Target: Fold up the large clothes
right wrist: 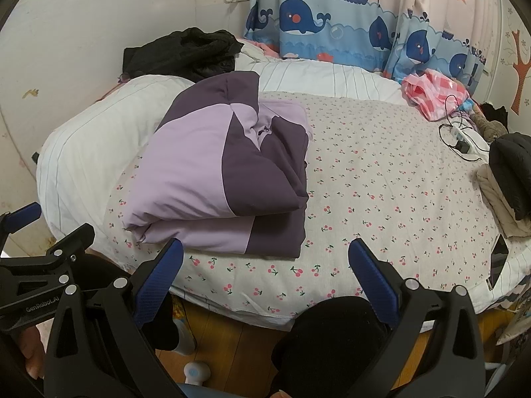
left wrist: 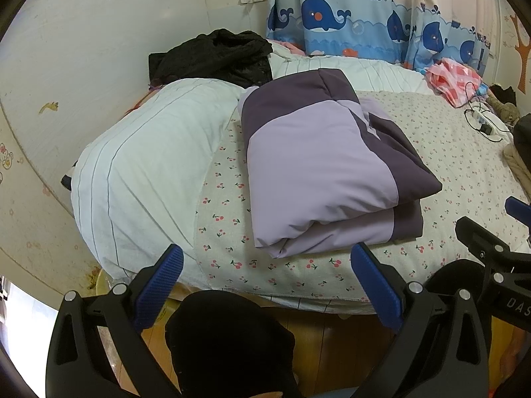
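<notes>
Lying on the bed (left wrist: 448, 165) is a purple coat (left wrist: 318, 165), folded into a thick bundle. It has light purple parts and dark purple parts. It sits on the cherry sheet (right wrist: 381, 182), near the front edge of the bed and toward the left side. Its left edge is just beside a big white quilt (left wrist: 139, 172) with thin stripes.

Both grippers are held back from the bed, over the wood floor (right wrist: 239, 341). The left gripper (left wrist: 265, 285) has its blue fingers (left wrist: 159, 285) spread wide and grips nothing. The right gripper (right wrist: 265, 282) is spread wide too, with nothing between its fingers. Neither one touches the coat. The two grippers are side by side, and each shows at the edge of the other's view.

Black cloth (left wrist: 215, 54) is piled at the back of the bed, behind the quilt. A pink checked bag (right wrist: 434, 94) lies at the far right, near a power strip (right wrist: 464, 139) with black cords. A whale curtain (left wrist: 365, 23) hangs behind the bed. A black and cream coat (right wrist: 507, 179) lies at the right edge.
</notes>
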